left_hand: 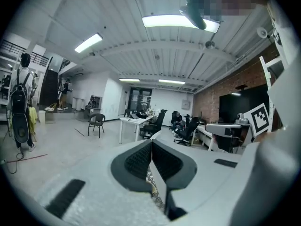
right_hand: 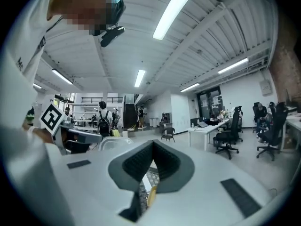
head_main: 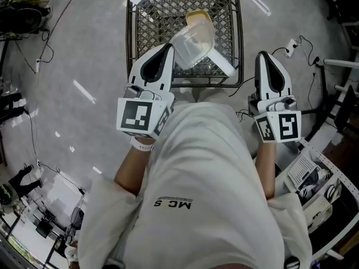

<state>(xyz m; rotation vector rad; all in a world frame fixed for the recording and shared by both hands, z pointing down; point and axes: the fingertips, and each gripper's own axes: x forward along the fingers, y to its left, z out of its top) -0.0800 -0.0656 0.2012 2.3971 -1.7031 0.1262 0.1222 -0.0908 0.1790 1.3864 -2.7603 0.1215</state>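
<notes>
The left tool (head_main: 168,49) is clamped on the rim of a clear plastic container (head_main: 193,42); in the left gripper view its jaws press from both sides on a thin pale wall (left_hand: 158,180) that runs down between the pads. The container hangs tilted over the near half of a wire basket (head_main: 130,38), inside the basket's rim and close to its near edge. A yellowish lid-like piece (head_main: 200,18) shows just beyond the container's far edge; whether the two are joined cannot be told. A white flat piece (head_main: 222,65) lies on the mesh by the basket's near right corner.

The right tool (head_main: 263,56) has its jaws together on nothing. It hangs outside the basket, just beside the right rim, over bare grey floor (head_main: 84,49).

To the left of the basket the floor lies open. To the right, cables and a power strip (head_main: 290,46) lie near the right tool, and a white rack (head_main: 314,178) stands at the person's right side.
</notes>
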